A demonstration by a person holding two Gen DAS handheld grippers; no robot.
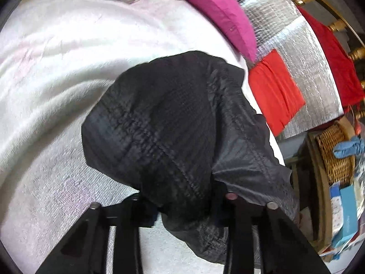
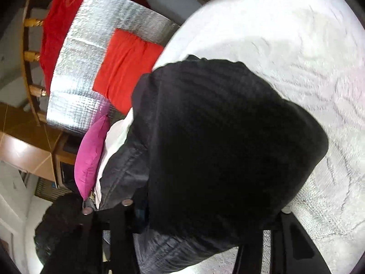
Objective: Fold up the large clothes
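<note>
A black garment (image 1: 164, 123), a shiny quilted piece with a mesh lining, hangs bunched above a bed covered by a white fleecy blanket (image 1: 57, 68). The left gripper (image 1: 182, 207) has the cloth draped over its front end, and the fabric runs down between its two dark arms; the tips are hidden, so I cannot tell whether its jaws are clenched on it. The right gripper (image 2: 205, 214) is likewise smothered by the same garment (image 2: 228, 148), which fills the middle of its view; its jaws are covered too, and their state cannot be told.

Beyond the garment, at the edge of the bed, lies a magenta pillow (image 1: 219, 11). Beside it a silver foil-like sheet (image 1: 303, 52) is spread out, with a folded bright red cloth (image 1: 273, 91) lying on it and a darker red garment (image 1: 330, 52) along its far side, against turned wooden rails (image 1: 355, 54). A wicker basket (image 1: 335, 155) stands near the bed's corner, a blue rag (image 1: 349, 148) hanging over its rim.
</note>
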